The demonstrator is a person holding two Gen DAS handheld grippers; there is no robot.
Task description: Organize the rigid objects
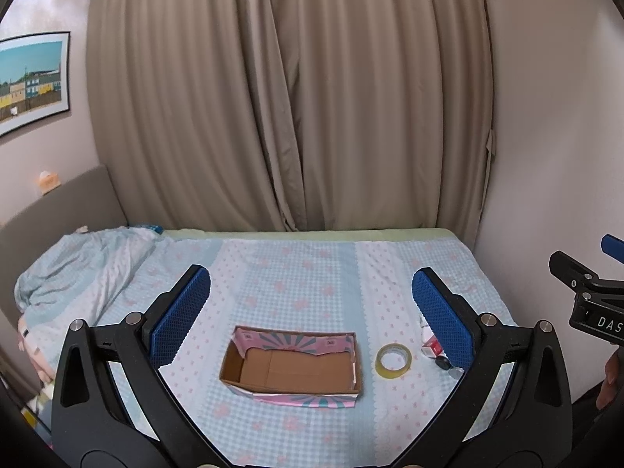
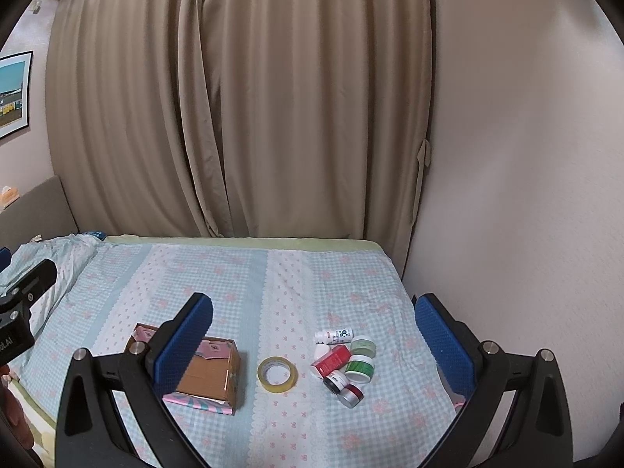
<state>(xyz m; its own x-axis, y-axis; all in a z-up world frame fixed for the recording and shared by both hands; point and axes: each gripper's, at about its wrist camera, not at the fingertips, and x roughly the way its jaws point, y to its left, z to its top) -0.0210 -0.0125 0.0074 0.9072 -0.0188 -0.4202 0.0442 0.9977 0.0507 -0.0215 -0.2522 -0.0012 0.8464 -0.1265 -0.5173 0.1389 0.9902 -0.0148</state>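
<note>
Beige curtains back a bed (image 2: 241, 273) with a soft checked sheet, above which the left tool (image 1: 311, 312) and right tool (image 2: 314, 335) both hover spread wide and empty. Jars, a white bottle (image 2: 334, 335) and a red box (image 2: 331, 358) lie touching in a cluster (image 2: 345, 362), right of the tape roll (image 2: 277, 374) and empty cardboard box (image 1: 290, 362). Closing on one crowded jar could likely knock its neighbours rolling across the yielding bedding.

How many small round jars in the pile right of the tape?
4, though more may be hidden. Pale green jar at the back right, dark green jar just in front, black-lidded jar front left, red-and-silver jar nearest.
</note>
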